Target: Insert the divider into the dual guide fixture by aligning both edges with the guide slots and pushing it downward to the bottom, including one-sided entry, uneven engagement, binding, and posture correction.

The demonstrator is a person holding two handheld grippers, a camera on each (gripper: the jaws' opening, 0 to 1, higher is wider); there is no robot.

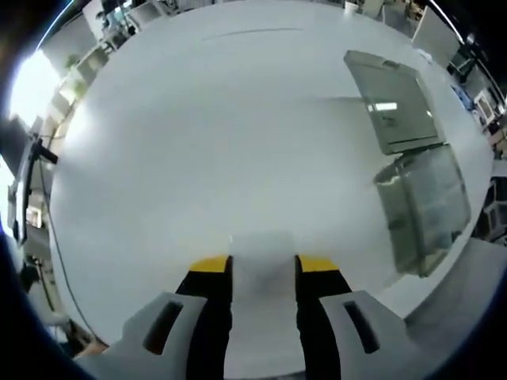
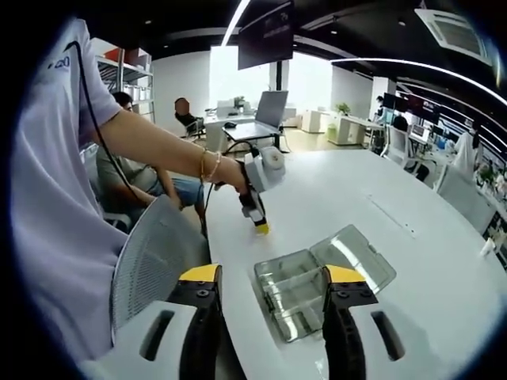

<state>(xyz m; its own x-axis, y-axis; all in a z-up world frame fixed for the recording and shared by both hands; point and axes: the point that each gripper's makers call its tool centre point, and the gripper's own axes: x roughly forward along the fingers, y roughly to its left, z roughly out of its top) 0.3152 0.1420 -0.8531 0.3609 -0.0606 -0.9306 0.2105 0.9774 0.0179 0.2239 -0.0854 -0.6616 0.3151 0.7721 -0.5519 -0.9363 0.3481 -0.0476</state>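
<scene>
A clear plastic box, the guide fixture (image 1: pixel 420 206), stands on the white table (image 1: pixel 198 142) with its lid (image 1: pixel 392 99) laid open beside it. My left gripper (image 1: pixel 263 263) is well to the left of it, shut on a pale flat sheet, the divider (image 1: pixel 261 277), which fills the gap between the yellow-tipped jaws. In the right gripper view the same box (image 2: pixel 297 289) lies just beyond my right gripper (image 2: pixel 271 277), whose jaws stand wide open with nothing held. Further off, a hand holds the left gripper (image 2: pixel 260 222) pointing down over the table.
A grey mesh chair back (image 2: pixel 150 261) stands at the table's near edge by the person's arm (image 2: pixel 158 146). Another person (image 2: pixel 142 178) sits behind. A laptop (image 2: pixel 265 111) rests at the table's far end. Bare table surface (image 2: pixel 380 190) spreads to the right.
</scene>
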